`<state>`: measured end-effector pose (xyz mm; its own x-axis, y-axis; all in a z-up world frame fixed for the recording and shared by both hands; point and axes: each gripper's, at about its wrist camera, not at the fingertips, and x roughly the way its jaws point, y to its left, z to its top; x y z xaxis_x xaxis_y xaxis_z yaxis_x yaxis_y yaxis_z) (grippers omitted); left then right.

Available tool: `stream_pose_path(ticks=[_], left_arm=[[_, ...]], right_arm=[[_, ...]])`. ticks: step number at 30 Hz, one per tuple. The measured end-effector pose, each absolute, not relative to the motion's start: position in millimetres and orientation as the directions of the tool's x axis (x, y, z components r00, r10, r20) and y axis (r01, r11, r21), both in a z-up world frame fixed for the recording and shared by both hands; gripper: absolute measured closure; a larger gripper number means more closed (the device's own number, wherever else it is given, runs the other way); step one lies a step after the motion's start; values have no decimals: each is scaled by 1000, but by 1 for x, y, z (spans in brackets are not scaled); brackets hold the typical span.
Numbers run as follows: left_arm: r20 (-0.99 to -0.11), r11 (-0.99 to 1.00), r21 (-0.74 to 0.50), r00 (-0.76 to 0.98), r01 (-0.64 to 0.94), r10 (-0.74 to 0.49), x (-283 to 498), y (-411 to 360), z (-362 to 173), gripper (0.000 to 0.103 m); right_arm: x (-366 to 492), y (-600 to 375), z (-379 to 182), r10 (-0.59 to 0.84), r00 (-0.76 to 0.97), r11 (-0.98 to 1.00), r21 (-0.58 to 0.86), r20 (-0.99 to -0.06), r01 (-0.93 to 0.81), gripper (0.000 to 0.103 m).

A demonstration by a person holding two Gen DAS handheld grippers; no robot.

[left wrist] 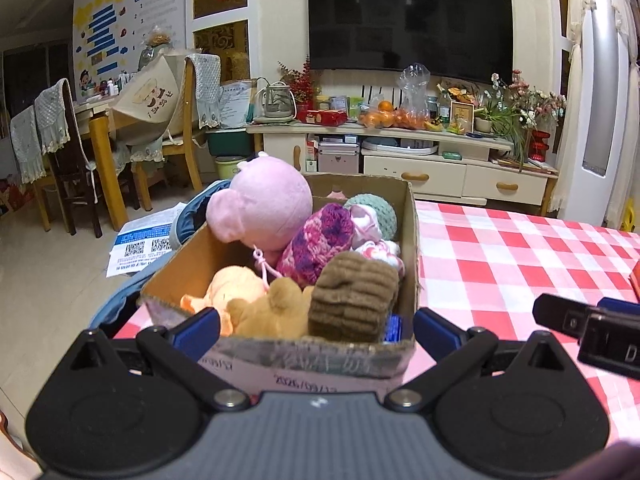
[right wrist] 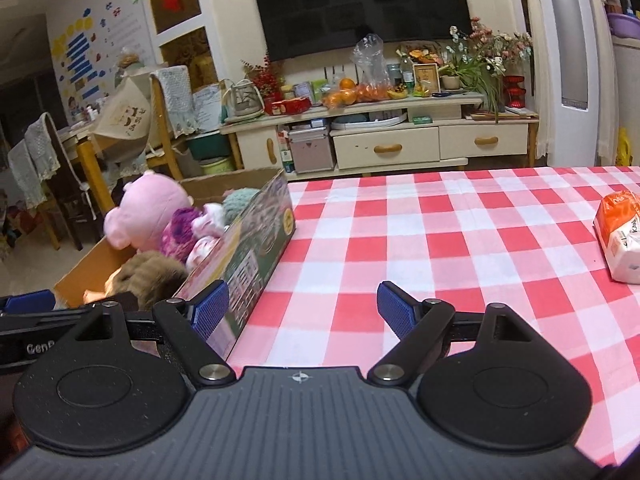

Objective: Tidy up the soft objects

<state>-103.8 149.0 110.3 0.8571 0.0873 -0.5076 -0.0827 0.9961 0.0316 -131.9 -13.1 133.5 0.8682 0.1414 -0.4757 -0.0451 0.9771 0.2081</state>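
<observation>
A cardboard box (left wrist: 409, 216) stands at the left edge of the red-checked table (left wrist: 500, 256). It holds soft toys: a pink plush pig (left wrist: 264, 204), a purple-pink knit piece (left wrist: 320, 240), a teal knit ball (left wrist: 376, 208), a brown ribbed knit piece (left wrist: 352, 296), a tan plush (left wrist: 272, 312) and an orange plush (left wrist: 228, 288). My left gripper (left wrist: 316, 332) is open, its blue pads straddling the box's near wall. My right gripper (right wrist: 303, 312) is open and empty, just right of the box (right wrist: 256, 248), over the cloth. The pig (right wrist: 148, 208) shows there too.
An orange-white packet (right wrist: 620, 236) lies at the table's right edge. The right gripper's body (left wrist: 592, 328) shows right of the box. Beyond the table stand a TV cabinet (left wrist: 400, 148), wooden chairs (left wrist: 72, 148) and a blue garment (left wrist: 188, 216) by the box.
</observation>
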Motion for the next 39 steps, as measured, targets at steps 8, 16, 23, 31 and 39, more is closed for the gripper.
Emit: stream_pose_path(ticks=[8, 16, 23, 31, 39], left_arm=[[-505, 997, 38, 860, -65, 75, -119, 152, 103, 1], [-496, 998, 51, 866, -47, 66, -128, 151, 100, 1], [-493, 996, 68, 866, -52, 79, -129, 151, 97, 1], [-497, 996, 77, 864, -55, 86, -127, 149, 94, 1], [-503, 996, 76, 860, -53, 84, -124, 143, 92, 2]], right_arm=[[-154, 2, 124, 141, 864, 980, 189, -483, -55, 2], [-162, 9, 121, 143, 866, 981, 181, -479, -62, 2], [-161, 10, 117, 145, 868, 982, 178, -475, -66, 2], [-160, 10, 112, 143, 870, 982, 177, -471, -65, 2], [-158, 4, 107, 147, 872, 979, 197, -467, -59, 2]])
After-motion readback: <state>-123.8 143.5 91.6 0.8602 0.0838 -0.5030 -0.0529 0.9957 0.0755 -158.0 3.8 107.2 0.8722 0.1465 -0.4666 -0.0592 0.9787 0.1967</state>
